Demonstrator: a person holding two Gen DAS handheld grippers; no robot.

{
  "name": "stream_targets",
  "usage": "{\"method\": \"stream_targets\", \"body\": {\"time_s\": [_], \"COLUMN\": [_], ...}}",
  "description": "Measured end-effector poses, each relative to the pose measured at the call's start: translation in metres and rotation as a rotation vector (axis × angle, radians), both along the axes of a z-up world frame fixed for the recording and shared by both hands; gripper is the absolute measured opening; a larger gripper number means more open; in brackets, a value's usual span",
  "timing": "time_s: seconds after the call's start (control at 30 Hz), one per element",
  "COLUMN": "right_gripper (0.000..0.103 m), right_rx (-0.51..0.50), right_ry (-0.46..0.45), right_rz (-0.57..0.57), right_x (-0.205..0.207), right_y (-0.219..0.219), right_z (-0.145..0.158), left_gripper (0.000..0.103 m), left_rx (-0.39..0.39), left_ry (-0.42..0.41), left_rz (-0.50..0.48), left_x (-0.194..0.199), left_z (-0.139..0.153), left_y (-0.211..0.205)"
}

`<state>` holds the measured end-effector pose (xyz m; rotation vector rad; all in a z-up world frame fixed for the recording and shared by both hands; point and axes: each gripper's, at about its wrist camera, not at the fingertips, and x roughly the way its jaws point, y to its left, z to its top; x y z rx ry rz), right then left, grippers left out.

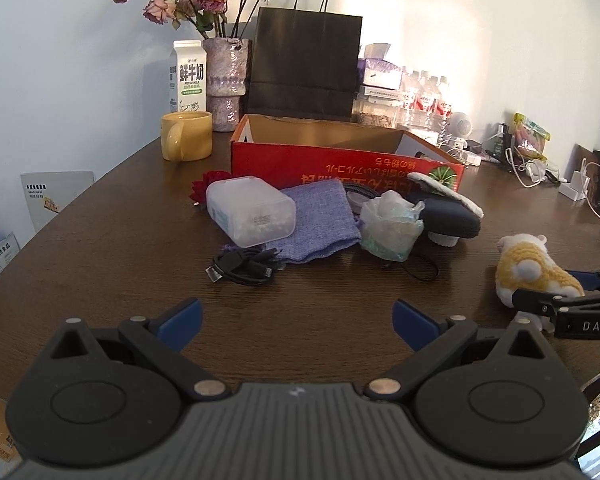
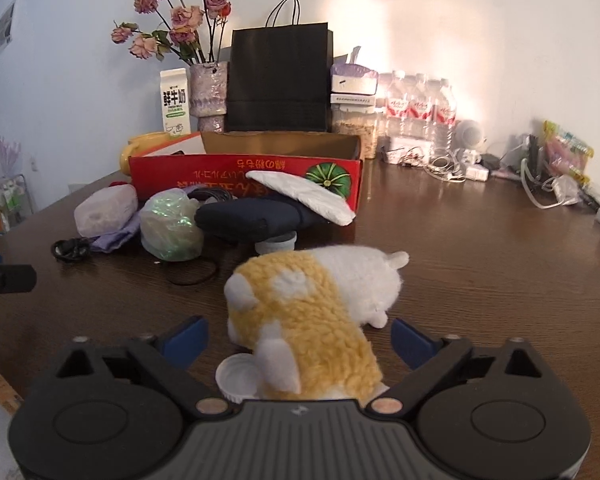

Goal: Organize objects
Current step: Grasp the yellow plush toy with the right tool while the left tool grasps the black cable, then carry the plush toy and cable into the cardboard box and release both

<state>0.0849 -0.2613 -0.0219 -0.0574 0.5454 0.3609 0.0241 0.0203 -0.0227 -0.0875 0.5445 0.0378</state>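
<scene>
My right tool (image 2: 298, 340) straddles the yellow-and-white plush toy (image 2: 308, 316) on the bench (image 2: 480, 272), pads spread clear of it, while my left tool (image 1: 298, 320) hangs open over bare wood.

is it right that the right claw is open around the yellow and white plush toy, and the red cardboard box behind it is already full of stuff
Not quite. The right claw does stand open around the plush toy, but the red cardboard box looks empty: the left wrist view shows its bare brown inside. The clutter lies on the table in front of it.
</scene>
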Motion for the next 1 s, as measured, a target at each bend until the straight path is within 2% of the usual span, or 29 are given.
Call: {"method": "stream_targets", "body": {"time_s": [0.07,0.17,0.37,0.7,0.8,0.87,0.93,1.0], "right_gripper": [0.068,0.061,0.057,0.057,0.057,0.057,0.057,0.057], "right_rx": [0.025,0.032,0.043,0.044,0.041,0.040,0.035,0.031], "right_ry": [0.013,0.009,-0.011,-0.069,-0.079,-0.080,-0.082,-0.085], "right_rz": [0.027,0.070,0.089,0.063,0.053,0.049,0.046,0.045], "right_x": [0.006,0.010,0.013,0.013,0.013,0.014,0.015,0.015], "right_y": [-0.001,-0.001,0.001,-0.001,-0.001,-0.001,-0.001,0.000], "right_z": [-0.001,0.000,0.003,0.014,0.016,0.017,0.017,0.017], "left_gripper": [0.103,0.103,0.103,0.102,0.088,0.067,0.062,0.060], "left_rx": [0.004,0.013,0.052,0.154,0.150,0.135,0.093,0.095], "left_ry": [0.006,0.012,0.027,0.071,0.094,0.115,0.111,0.109], "left_rz": [0.012,0.035,0.075,0.017,-0.001,-0.010,-0.022,-0.018], "left_x": [0.005,0.014,0.035,0.079,0.086,0.091,0.091,0.090], "left_z": [-0.001,-0.002,-0.005,-0.013,-0.017,-0.021,-0.022,-0.022], "left_y": [0.004,0.010,0.023,0.022,0.024,0.027,0.031,0.031]}}
